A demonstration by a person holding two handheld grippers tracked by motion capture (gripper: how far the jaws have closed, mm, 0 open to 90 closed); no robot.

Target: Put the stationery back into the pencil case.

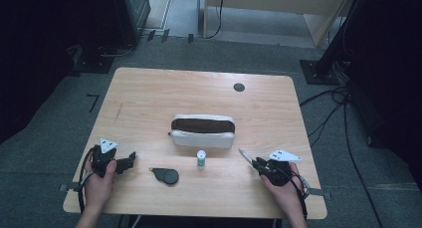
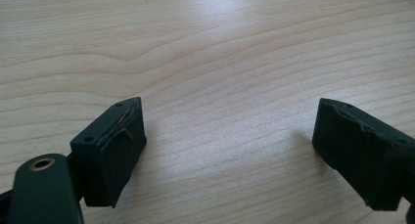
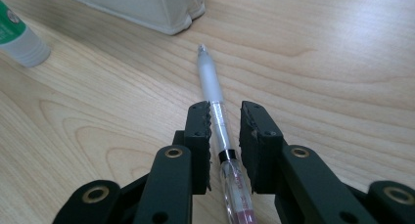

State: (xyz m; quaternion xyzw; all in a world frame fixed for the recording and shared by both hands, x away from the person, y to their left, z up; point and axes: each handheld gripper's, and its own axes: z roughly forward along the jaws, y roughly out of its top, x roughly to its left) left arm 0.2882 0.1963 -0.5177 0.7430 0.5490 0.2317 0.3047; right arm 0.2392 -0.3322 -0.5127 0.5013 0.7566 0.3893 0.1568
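pen lies low and right of centre in the high view, on the wooden table, its tip aimed up-left toward the pouch; the right gripper sits over its rear end with a hand behind it. the pouch, white with a brown open top, rests mid-table. below it stands a small tube with a green band, and left of that lies a black round case. the left gripper rests at lower left, well apart from the case. a dark round plug sits near the table's far edge. grey carpet surrounds the table, with black stands and cables at both sides and pale floor at the top of the frame.

in the left gripper view, the jaws stand wide apart over bare pale wood grain, nothing between them.

in the right gripper view, the pen runs up the middle of the frame between the jaws, which stand close on either side of its clear barrel; a slim gap shows on the right, so i cannot tell whether it is gripped. its frosted tip points toward the pouch corner at the top. the tube stands at upper left; its label is too blurred to read, as is the print on the pen.
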